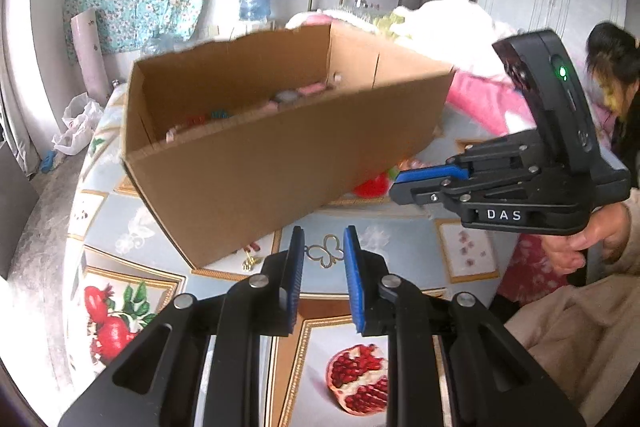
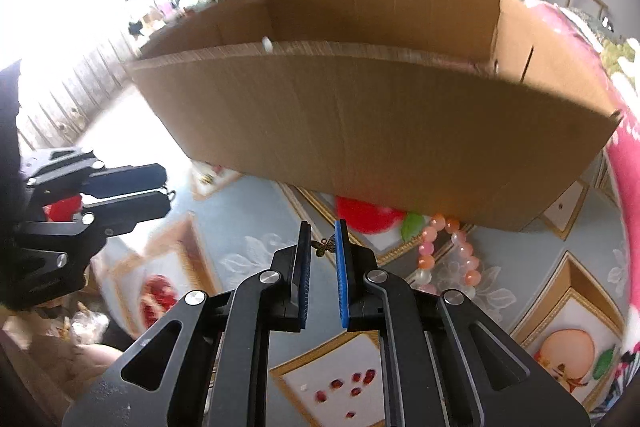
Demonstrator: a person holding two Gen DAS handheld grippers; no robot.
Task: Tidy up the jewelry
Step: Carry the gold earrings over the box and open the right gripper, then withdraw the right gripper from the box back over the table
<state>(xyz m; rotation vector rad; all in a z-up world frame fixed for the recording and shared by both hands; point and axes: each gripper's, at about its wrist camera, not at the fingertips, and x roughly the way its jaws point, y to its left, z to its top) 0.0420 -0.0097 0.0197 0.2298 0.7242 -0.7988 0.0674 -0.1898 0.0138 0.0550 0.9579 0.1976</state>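
A large open cardboard box (image 2: 372, 115) is taken as the landmark; it stands on a table covered with a fruit-patterned cloth (image 2: 568, 311). In the right wrist view, the right gripper (image 2: 323, 241) is seen just in front of the box's near wall, its blue pads narrowed to a slim gap, and a small dark butterfly charm (image 2: 325, 245) is seen at the fingertips, spanning that gap and apparently pinched between the pads. A bracelet of pink and orange beads (image 2: 448, 251) lies on the cloth at the foot of the same wall, to the right of the right gripper and apart from it. In the left wrist view, the left gripper (image 1: 323, 247) is seen before the near corner of the box, its jaws partly closed with a gap left between the pads; a gold butterfly outline (image 1: 325, 251) is seen in that gap, but whether it is held or lies on the cloth beneath cannot be told. A small gold piece (image 1: 250, 261) lies at the base of the box, left of the left gripper. Small pink, white and teal items (image 1: 288, 97) are seen inside the box along its far wall. A hand (image 1: 580, 247) is seen behind the right gripper, to the right of the box.
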